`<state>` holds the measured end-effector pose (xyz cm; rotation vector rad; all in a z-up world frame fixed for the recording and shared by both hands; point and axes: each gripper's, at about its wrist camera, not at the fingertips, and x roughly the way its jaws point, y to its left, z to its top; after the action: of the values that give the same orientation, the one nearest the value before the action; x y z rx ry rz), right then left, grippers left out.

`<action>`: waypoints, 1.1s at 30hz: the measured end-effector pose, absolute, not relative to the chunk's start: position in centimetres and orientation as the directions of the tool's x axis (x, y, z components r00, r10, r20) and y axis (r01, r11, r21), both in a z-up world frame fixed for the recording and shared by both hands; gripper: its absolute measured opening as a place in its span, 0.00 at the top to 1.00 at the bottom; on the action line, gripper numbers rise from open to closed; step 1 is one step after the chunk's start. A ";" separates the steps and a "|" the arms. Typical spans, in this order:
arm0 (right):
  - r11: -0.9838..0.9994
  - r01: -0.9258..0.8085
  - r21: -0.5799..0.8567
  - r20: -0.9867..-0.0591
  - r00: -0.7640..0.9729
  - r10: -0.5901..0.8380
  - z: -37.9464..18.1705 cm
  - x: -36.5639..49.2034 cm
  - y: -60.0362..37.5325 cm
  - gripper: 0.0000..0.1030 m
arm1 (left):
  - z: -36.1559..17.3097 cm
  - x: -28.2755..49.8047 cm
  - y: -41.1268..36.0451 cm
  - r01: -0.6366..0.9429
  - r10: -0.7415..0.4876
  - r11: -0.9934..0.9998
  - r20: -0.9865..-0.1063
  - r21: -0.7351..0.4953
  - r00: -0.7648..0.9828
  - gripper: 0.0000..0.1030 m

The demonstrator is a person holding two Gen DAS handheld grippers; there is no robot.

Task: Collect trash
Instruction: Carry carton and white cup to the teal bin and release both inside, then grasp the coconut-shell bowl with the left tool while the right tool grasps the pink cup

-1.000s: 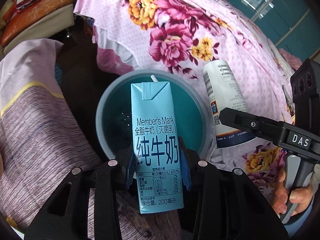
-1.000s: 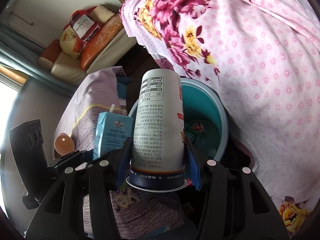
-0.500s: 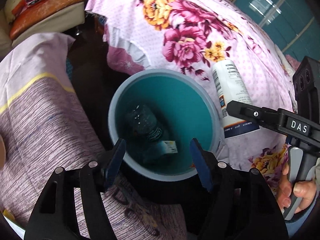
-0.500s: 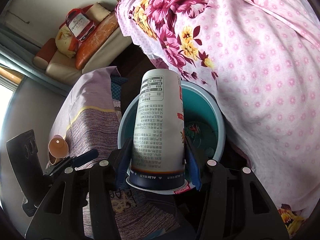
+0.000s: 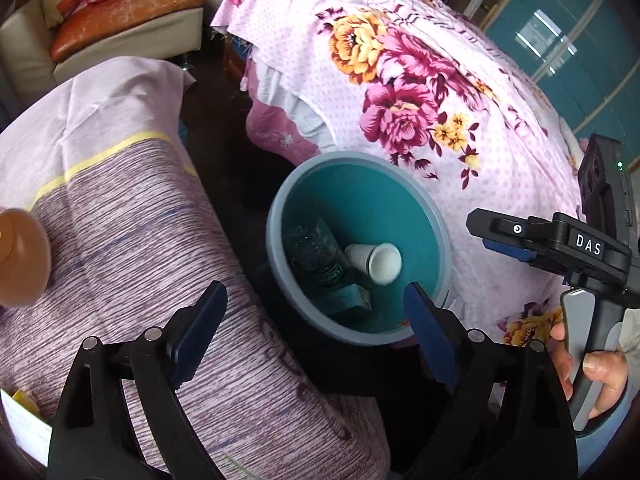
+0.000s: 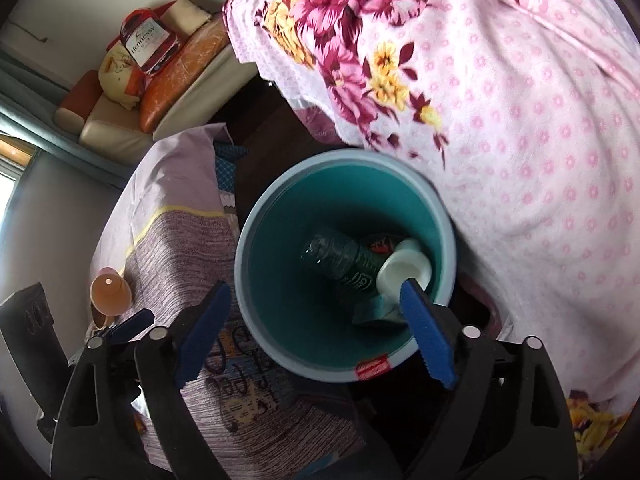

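Observation:
A grey bin with a teal inside (image 5: 280, 200) stands on the floor between a bed and a covered seat. In it lie a clear plastic bottle (image 5: 316, 246), a blue milk carton (image 5: 348, 300) and a white paper cup (image 5: 376, 262) on its side. My left gripper (image 5: 315, 292) hangs over the bin's near rim, jaws opening, nothing between them. To the right, my right gripper (image 5: 480, 232) is seen side-on. In the right wrist view my right gripper (image 6: 316, 292) is above the bin (image 6: 244, 240), jaws opening and empty, with the cup (image 6: 404, 268), bottle (image 6: 340, 256) and carton (image 6: 372, 312) below.
A pink floral bedspread (image 5: 420, 92) hangs right of the bin. A purple striped cloth (image 5: 140, 240) covers the seat on the left, with an orange bottle (image 6: 110, 286) on it. A sofa with cushions (image 6: 160, 80) stands behind. A hand (image 5: 596, 372) holds the right gripper's handle.
Both grippers opened. The milk carton left my left gripper, then the white cup left my right one; both now lie in the bin. My left gripper drew off to the left.

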<state>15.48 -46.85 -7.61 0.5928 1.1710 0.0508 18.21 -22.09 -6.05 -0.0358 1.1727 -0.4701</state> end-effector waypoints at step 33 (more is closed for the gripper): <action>0.957 -0.172 0.233 -0.913 0.301 0.276 -1.0 17.6 -24.5 0.18 | -2.6 13.7 -0.7 0.085 -0.320 0.944 -0.822 -0.319 0.472 0.12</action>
<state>17.58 -24.50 -1.01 0.0971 1.2300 0.2973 13.66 -0.73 -2.57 -0.2477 1.0533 -0.2508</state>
